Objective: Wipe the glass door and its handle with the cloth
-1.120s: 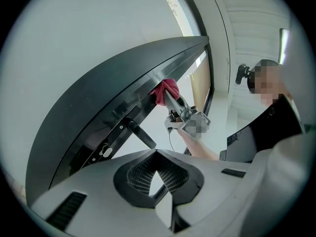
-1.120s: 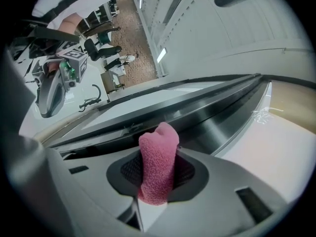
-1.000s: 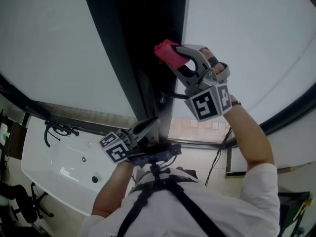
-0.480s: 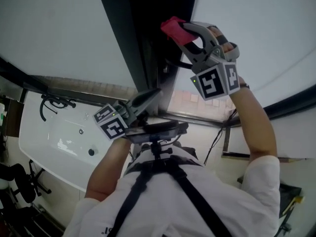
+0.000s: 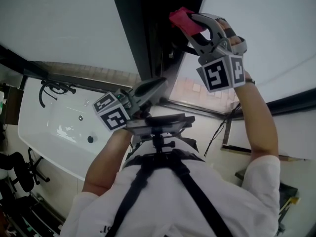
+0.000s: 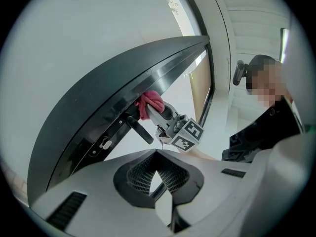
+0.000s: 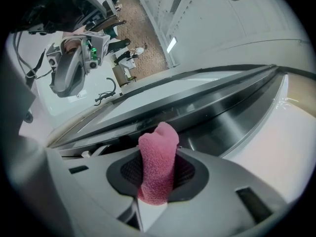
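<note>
The right gripper [image 5: 193, 23] is clenching the cloth [image 5: 181, 18], seemingly against the door frame [image 5: 143, 33] just beyond the handle [image 6: 139, 131]; the left gripper [image 5: 157, 87] is hanging closed, empty.

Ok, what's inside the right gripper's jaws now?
The right gripper is shut on the pink cloth, whose tip sticks out toward the dark door frame. The cloth covers its own contact point.

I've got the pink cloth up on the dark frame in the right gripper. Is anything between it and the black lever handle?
Nothing visible. The pink terry cloth, clamped in the right gripper, sits at the dark door frame just above the black lever handle, with open space between them. The left gripper, shut and empty, hangs lower, off that path.
</note>
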`<state>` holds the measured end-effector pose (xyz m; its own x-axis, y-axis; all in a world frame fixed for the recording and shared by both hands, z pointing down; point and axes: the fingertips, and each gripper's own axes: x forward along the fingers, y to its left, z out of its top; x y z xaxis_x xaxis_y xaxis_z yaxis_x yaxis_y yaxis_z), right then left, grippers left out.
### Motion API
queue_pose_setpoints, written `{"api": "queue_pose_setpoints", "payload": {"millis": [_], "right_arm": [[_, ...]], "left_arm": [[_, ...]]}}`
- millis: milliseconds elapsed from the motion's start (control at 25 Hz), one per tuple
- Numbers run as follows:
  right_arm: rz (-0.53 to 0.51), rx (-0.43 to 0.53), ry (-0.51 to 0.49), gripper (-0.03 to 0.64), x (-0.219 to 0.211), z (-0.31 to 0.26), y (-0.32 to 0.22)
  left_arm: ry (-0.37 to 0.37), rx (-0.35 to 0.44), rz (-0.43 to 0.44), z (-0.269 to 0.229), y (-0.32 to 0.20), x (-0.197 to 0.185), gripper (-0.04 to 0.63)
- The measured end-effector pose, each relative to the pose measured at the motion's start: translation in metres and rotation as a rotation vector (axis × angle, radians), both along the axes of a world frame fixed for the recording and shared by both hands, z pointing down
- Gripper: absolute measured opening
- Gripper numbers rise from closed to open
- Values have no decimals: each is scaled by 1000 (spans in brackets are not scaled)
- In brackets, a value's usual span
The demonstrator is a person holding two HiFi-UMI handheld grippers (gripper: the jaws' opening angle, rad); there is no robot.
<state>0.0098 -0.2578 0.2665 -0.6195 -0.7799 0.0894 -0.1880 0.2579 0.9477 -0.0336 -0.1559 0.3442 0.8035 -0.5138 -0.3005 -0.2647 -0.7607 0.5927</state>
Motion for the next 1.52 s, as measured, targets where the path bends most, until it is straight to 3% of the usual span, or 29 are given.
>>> {"api": "queue_pose_setpoints", "payload": {"millis": [360, 520, 720, 1000, 1080, 1200, 1520], "right_arm": [[39, -73, -20, 94, 9, 13, -2], [59, -58, -59, 94, 11, 1, 10], [33, -94, -304, 94, 21, -20, 62], [92, -176, -655, 94, 45, 48, 95], [138, -250, -653, 94, 43, 87, 89], [186, -333, -566, 94, 32, 137, 75], [253, -194, -566, 94, 27, 137, 16]], "left_arm": [[-4, -14, -1, 5, 2, -2, -8], [-5, -17, -1, 7, 3, -3, -8], [-5, -22, -9, 9, 3, -5, -8], [-11, -30, -14, 12, 4, -6, -8], [-12, -36, -14, 13, 4, -7, -8], [-16, -47, -12, 16, 6, -7, -8], [-26, -60, -22, 19, 6, -10, -8]]}}
